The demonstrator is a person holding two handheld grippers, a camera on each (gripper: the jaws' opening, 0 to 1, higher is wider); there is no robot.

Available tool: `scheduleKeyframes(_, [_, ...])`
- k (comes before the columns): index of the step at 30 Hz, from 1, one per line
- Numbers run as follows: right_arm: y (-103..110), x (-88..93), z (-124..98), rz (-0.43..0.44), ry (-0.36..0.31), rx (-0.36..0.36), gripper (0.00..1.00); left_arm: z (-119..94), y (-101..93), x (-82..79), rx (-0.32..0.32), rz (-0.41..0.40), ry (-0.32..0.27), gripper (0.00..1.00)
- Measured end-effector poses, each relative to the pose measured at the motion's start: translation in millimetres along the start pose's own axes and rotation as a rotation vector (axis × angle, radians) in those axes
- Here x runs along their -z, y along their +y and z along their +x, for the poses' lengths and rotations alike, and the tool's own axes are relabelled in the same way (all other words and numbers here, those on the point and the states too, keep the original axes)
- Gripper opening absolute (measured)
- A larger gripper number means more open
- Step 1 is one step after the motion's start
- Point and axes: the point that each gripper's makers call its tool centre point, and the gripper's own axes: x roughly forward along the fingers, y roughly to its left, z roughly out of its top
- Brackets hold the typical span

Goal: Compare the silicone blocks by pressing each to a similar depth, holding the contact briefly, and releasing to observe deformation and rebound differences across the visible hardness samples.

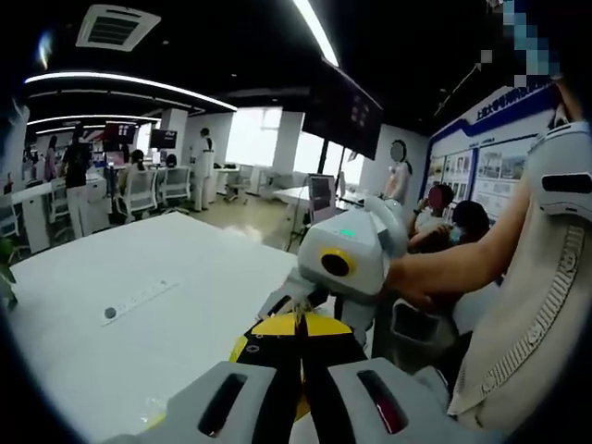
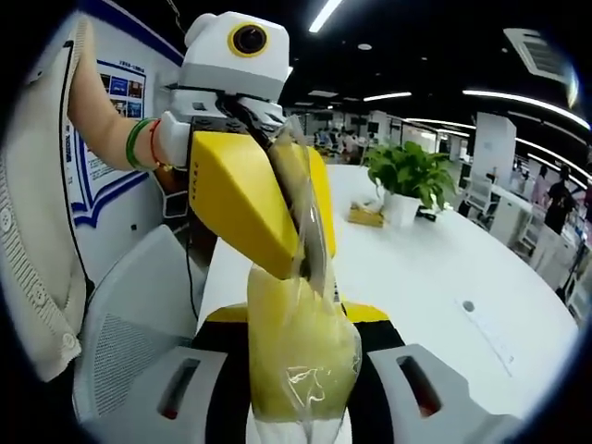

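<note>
A yellow silicone block in a clear plastic bag (image 2: 298, 356) hangs over the near edge of the white table (image 2: 435, 277). My left gripper (image 2: 305, 264), with yellow jaws, comes down from above and is shut on the bag's upper edge. In its own view the left gripper (image 1: 301, 331) has its jaws pressed together. My right gripper (image 2: 296, 319) holds the lower, bulging part of the bag between its jaws, shut on the block. The right gripper (image 1: 294, 305), white-bodied, meets the left one's tips, held by a person's hand (image 1: 412, 282).
A white strip with a grey dot (image 1: 139, 301) lies flat on the table. A potted plant (image 2: 407, 176) and a small yellow box (image 2: 367, 215) stand at the far end. A grey mesh chair (image 2: 129, 342) is beside the table edge. People sit and stand beyond.
</note>
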Motion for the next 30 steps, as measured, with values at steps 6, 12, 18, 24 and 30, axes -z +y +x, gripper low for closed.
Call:
scheduleKeyframes(6, [-1, 6.4, 0, 0.023, 0.012, 0.012, 0.38, 3, 2.5, 3.6, 0.0, -0.018, 0.005, 0.0])
scheduleKeyframes(12, [-3, 18.1, -2, 0.044, 0.038, 0.045, 0.56, 7, 4.5, 5.3, 0.004, -0.047, -0.008, 0.0])
scheduleKeyframes(18, [-5, 20.4, -13, 0.076, 0.027, 0.084, 0.61, 13, 6.0, 11.7, 0.005, -0.068, 0.006, 0.0])
scheduleKeyframes(24, [-12, 33.5, -31, 0.198, 0.07, 0.165, 0.68, 16, 13.0, 17.5, -0.001, -0.12, 0.007, 0.0])
scheduleKeyframes(30, [-17, 41.5, -59, 0.217, 0.039, 0.262, 0.72, 22, 21.8, 23.1, -0.005, -0.184, -0.009, 0.0])
